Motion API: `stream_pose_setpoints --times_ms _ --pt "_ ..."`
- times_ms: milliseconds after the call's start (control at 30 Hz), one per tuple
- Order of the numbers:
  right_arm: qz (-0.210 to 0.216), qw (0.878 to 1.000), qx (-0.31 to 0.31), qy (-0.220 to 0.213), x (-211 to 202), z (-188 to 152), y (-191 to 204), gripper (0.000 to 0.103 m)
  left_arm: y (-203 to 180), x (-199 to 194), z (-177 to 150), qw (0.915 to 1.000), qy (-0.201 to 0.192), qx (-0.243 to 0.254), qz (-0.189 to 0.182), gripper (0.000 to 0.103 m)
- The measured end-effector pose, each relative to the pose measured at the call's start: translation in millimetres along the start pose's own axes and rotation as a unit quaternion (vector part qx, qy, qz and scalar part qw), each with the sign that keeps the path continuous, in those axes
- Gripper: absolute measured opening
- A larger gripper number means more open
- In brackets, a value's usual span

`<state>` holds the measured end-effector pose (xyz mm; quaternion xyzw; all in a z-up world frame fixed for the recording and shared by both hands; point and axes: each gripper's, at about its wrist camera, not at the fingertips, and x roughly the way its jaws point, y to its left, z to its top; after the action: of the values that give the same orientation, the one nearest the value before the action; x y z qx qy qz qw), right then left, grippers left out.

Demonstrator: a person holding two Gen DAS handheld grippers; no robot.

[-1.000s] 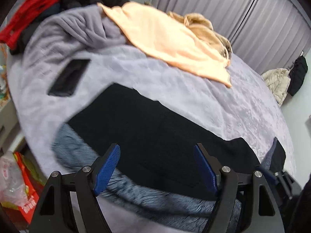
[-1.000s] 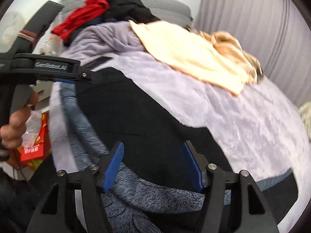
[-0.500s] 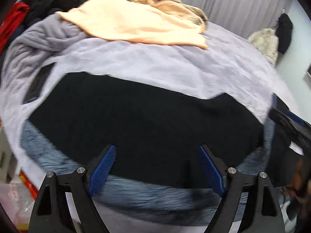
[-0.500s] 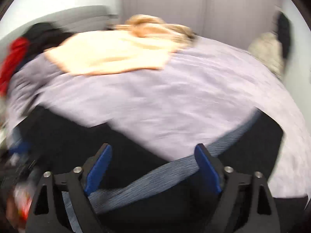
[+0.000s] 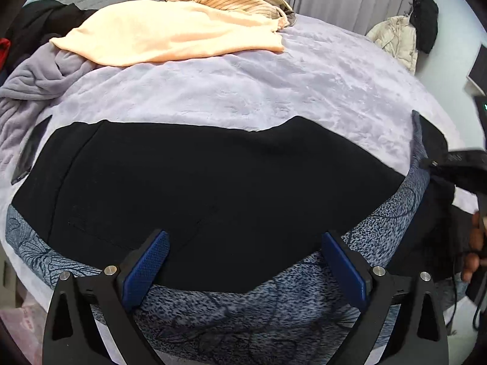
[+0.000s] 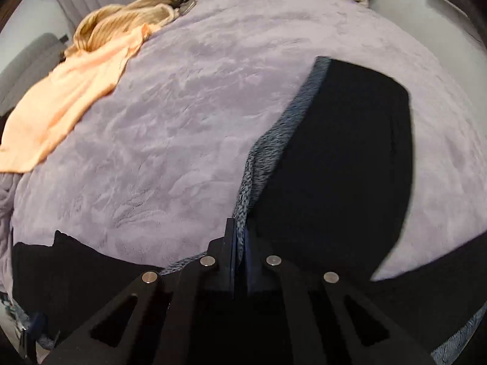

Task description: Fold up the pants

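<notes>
left wrist view: the pants [image 5: 197, 188] lie spread across the purple bed [image 5: 304, 85], black side up, with the blue-grey patterned lining showing along the near edge.
left gripper [image 5: 243, 261]: its fingers are opening wide, hanging over the near hem with nothing pinched between them.
stuff to avoid: a peach top [image 5: 170, 36] sits well behind the pants, plus what looks like a phone [image 5: 29, 155] just beside their left end.
right wrist view: a bit smeary, so take this loosely.
right gripper [image 6: 240, 243]: clamped tight on the patterned edge of the pants [image 6: 334, 158], which I think is a leg end.
step in hand: I'd say it's grabbing both near corners for the lengthwise fold.
how to do it well: bring the left fingers down onto the near hem and bite both layers, black and lining, so nothing slides.
also: lift both ends level and together, keep light tension between the hands, and lay edge onto edge well short of the peach top.
</notes>
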<state>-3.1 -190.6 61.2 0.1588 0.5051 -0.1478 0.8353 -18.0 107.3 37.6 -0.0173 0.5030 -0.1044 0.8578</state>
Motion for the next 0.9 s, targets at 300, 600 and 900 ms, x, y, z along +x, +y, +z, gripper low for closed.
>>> stream_pose_setpoints --times_ms 300,600,900 --pt "0.006 0.999 0.025 -0.026 -78 -59 -92 0.003 -54 -23 18 0.9955 -0.06 0.068 -0.028 0.1" --pt "0.03 0.997 0.022 -0.065 -40 8 -26 0.1 -47 23 10 0.997 0.033 0.023 -0.066 0.1" --pt "-0.097 0.994 0.031 0.034 68 42 14 0.037 -37 20 5 0.9978 0.025 0.019 -0.059 0.1"
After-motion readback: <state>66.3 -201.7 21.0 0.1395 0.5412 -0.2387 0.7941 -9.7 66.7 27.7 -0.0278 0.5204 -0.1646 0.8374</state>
